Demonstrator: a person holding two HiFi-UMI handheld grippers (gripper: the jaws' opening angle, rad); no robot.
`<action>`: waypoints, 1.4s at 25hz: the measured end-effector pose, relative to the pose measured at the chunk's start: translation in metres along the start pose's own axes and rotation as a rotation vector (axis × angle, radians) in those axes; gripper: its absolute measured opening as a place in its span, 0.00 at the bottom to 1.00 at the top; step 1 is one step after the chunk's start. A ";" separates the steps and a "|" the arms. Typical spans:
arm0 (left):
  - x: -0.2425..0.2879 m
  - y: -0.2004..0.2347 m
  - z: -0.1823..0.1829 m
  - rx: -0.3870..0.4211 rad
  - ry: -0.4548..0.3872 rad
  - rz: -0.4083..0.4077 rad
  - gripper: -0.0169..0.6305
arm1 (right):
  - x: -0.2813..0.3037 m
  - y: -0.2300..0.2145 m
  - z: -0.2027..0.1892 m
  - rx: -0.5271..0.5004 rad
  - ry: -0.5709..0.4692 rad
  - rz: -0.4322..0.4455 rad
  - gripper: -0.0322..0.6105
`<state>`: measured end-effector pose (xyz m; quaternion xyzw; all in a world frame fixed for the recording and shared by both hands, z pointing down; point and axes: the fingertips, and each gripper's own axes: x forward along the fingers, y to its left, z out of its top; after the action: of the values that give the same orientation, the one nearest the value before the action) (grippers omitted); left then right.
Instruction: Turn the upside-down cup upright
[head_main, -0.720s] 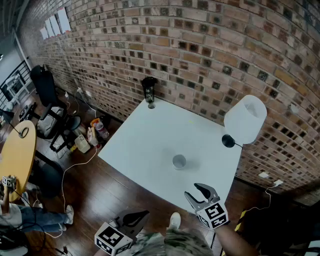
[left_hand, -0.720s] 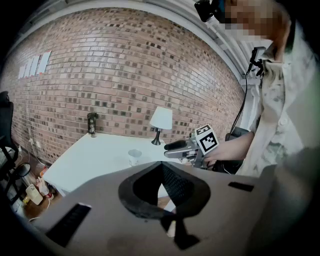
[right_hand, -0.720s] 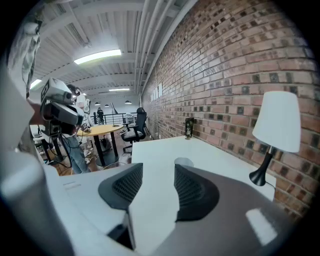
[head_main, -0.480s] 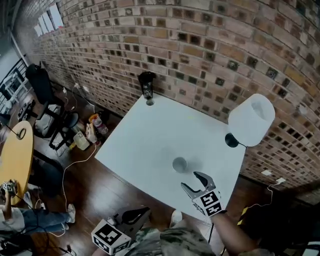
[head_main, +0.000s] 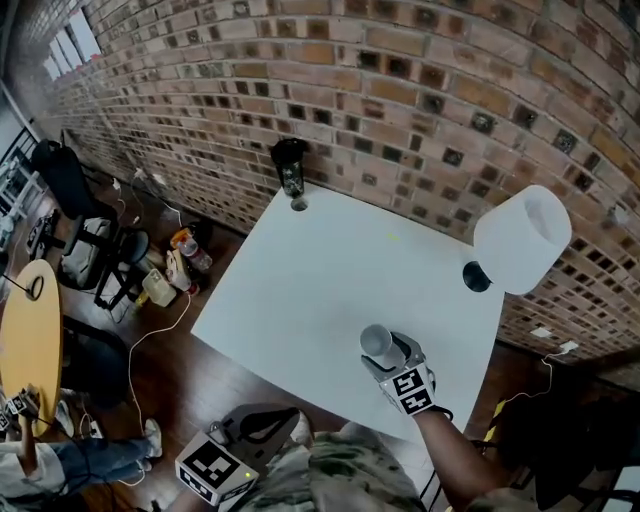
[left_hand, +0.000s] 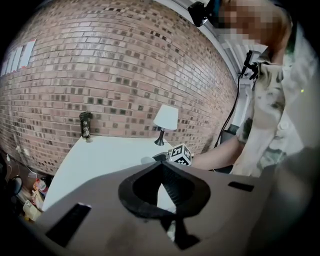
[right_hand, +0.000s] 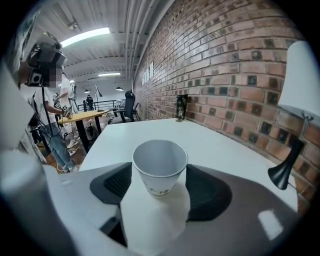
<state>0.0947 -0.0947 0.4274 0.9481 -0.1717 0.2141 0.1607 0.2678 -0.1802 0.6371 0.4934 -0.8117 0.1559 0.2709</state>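
Cup, white paper, standing on table near its front edge, a hollow end showing upward. Judged light, thin-walled, easily crushed or tipped; best taken with gentle pressure across the mid wall, clear of the rim. Right gripper: jaws wide, pads meeting the cup's wall on both sides. Left gripper: jaws closed tip to tip, empty, off the table beside the person.
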 end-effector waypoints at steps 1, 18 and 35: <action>-0.001 0.004 -0.001 -0.006 0.006 -0.002 0.04 | 0.003 0.000 -0.001 0.003 0.001 -0.007 0.57; -0.015 0.030 -0.013 -0.062 -0.048 -0.025 0.04 | 0.006 -0.012 0.011 -0.262 0.320 -0.021 0.51; -0.064 0.056 -0.053 -0.201 -0.101 0.094 0.04 | 0.080 0.032 0.009 -0.535 0.553 0.127 0.52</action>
<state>-0.0007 -0.1074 0.4563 0.9277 -0.2443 0.1550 0.2359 0.2080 -0.2271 0.6775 0.2937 -0.7490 0.0823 0.5882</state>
